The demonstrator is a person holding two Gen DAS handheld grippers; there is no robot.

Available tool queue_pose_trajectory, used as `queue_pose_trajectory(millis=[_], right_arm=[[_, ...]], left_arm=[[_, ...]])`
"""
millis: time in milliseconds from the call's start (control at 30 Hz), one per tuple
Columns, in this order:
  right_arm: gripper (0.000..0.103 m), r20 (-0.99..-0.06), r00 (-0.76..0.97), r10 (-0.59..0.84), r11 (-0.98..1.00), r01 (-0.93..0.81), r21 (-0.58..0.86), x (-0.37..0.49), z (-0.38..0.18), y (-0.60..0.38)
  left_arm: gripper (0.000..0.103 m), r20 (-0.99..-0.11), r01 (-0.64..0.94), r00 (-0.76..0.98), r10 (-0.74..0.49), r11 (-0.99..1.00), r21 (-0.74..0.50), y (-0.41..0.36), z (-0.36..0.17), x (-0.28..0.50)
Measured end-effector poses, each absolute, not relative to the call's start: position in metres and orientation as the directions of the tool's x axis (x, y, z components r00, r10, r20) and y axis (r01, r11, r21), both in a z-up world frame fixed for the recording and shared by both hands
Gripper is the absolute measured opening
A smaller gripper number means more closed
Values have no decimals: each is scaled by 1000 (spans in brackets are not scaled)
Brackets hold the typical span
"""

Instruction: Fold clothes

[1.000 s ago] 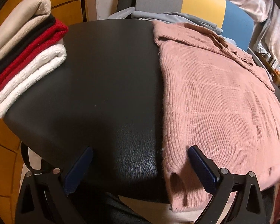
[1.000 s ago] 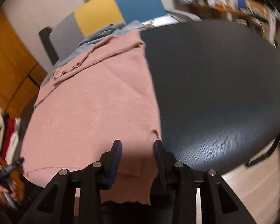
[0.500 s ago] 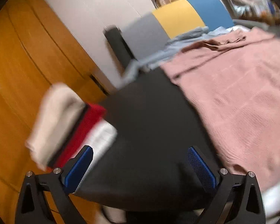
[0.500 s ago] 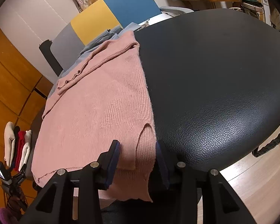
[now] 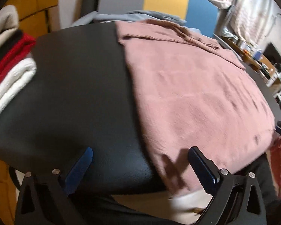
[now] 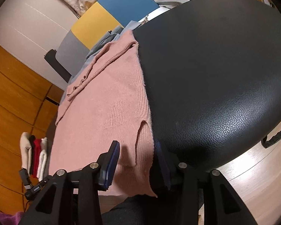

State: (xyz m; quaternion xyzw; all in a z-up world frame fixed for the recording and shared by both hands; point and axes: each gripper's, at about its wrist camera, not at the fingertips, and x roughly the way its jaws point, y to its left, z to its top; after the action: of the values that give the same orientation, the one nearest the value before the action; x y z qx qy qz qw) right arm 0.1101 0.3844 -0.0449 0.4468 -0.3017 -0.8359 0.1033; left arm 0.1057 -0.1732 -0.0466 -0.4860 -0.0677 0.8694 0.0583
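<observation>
A pink knit sweater (image 5: 193, 93) lies spread flat on a black leather tabletop (image 5: 75, 97), its hem hanging over the near edge. My left gripper (image 5: 139, 161) is open wide at the sweater's near left hem corner, holding nothing. In the right wrist view the sweater (image 6: 106, 108) lies left of bare table (image 6: 215, 75). My right gripper (image 6: 137, 151) is open, its jaws standing either side of the near right hem corner by the side slit, not closed on it.
A stack of folded clothes (image 5: 7, 56), cream, black, red and white, sits at the table's left edge, and shows small in the right wrist view (image 6: 34, 155). A grey, yellow and blue chair (image 5: 159, 1) with grey garments stands behind the table. Orange wood panels are at the left.
The left gripper swung off to the left and has come back to the sweater's near left hem. The right gripper has moved in closer around the near right hem corner.
</observation>
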Motion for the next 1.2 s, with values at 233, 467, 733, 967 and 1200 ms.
queue_pose_trajectory(millis=[233,467,733,967,1200], right_arm=[[42,-594,-548,-589,-707,-8,708,109,-56,376],[42,-468,-562,-682,-561,-8,828,105,-74,374],[42,-490,-534,-689,-597,35,801,95,-71,357],[15,-585,-540,-605,-712,38,701,88,-66,342],[13,-526,-560,-640,-651,32,758,96,-61,345]], left_arm=[[103,-792,-39,-530,303,-942,-334,-173,-45,100],[102,-765,-81,-523,376,-915,-394,-166,-45,104],[92,-798,-126,-476,369,-927,-353,-145,-44,104],[34,-793,-93,-483,371,-922,-375,-147,-45,102],[10,-785,-125,-465,410,-908,-400,-152,-41,110]])
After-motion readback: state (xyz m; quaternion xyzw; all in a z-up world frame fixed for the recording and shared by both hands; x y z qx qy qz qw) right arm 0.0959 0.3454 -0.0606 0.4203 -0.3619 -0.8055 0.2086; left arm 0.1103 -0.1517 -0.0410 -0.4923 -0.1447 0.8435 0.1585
